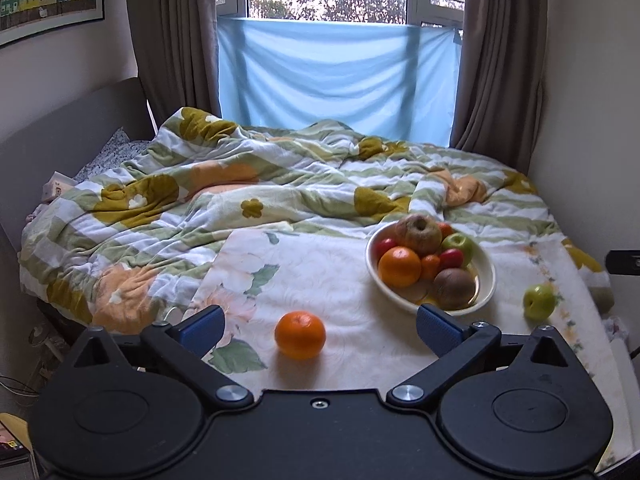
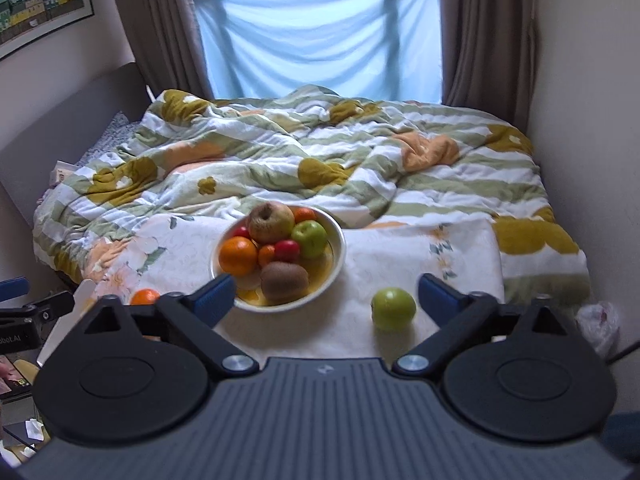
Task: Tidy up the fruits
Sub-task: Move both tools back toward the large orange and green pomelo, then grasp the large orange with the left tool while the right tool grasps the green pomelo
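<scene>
A cream bowl [image 1: 486, 280] on a white floral cloth holds several fruits: an orange, a kiwi, apples and small red fruits. It also shows in the right wrist view [image 2: 338, 248]. A loose orange [image 1: 300, 335] lies on the cloth between the open fingers of my left gripper [image 1: 320, 330]; only its top shows in the right wrist view [image 2: 145, 297]. A loose green apple [image 1: 539, 301] lies right of the bowl. In the right wrist view the green apple [image 2: 393, 308] sits between the open fingers of my right gripper [image 2: 326, 296], nearer the right finger. Both grippers are empty.
The white floral cloth [image 1: 320, 272] covers the near end of a bed with a rumpled striped quilt [image 1: 240, 184]. Walls close in on the right. The left gripper's blue finger [image 2: 12, 288] shows at the left edge of the right wrist view. A plastic bag [image 2: 600, 326] lies off the bed's right corner.
</scene>
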Motion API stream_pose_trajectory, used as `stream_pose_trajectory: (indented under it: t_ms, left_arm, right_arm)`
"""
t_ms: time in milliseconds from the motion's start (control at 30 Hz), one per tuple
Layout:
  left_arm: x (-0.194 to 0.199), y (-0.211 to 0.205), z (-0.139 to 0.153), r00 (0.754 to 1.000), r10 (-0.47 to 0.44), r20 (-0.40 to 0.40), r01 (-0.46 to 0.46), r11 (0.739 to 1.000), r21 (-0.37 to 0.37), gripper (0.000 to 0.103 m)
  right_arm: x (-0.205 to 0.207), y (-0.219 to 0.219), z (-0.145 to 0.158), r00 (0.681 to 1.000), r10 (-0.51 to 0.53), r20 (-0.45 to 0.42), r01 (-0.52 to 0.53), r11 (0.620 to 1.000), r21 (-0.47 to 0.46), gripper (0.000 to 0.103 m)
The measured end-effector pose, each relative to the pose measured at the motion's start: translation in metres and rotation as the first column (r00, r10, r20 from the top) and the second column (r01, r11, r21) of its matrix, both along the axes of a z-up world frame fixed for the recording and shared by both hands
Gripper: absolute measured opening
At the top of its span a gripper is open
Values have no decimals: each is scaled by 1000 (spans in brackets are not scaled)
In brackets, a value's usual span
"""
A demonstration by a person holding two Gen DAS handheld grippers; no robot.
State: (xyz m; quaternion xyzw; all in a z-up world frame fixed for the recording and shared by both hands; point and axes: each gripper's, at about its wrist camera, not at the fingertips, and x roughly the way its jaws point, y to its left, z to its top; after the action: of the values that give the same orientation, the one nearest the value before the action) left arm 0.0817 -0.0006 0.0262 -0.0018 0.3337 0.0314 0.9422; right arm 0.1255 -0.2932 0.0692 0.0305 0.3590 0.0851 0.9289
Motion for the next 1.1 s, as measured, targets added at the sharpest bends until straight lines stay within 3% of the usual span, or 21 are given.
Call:
stream_pose_trajectory:
  t_ms: [300,467,700,900,967,1033,1100]
  left_arm:
    - [31,26,-62,998,-24,-50,24,1000,-5,103]
    - [57,40,-98,997,-43,-64,43,999,-10,103]
    - [83,48,-126,994,-53,-99,51,999,-16,101]
    - [97,45,-133,989,-79,-125,75,997,-32,92]
    - [100,45,-134,988,-82,-129,78,996,-37,82]
    - [102,46,-136,985,-107,-137,98,993,-68,64]
    - [103,44,-135,985,-103,-137,94,993,-71,64]
  right_arm:
    - [-6,-8,-66,994,-80,-68,77,996,-52,103]
    - [3,-12,-103,992,-111,-57,105,990,-97,103]
    - [28,-15,-143,992,-102,-79,97,993,-72,103]
    - [44,-14,-160,989,-104,-105,97,993,-65,103]
    - [49,-14,-163,988,-103,-111,97,993,-61,103]
    - [53,-14,-165,988,-104,-118,96,993,-69,103]
    - [55,-13,-166,987,-102,-123,93,993,-75,103]
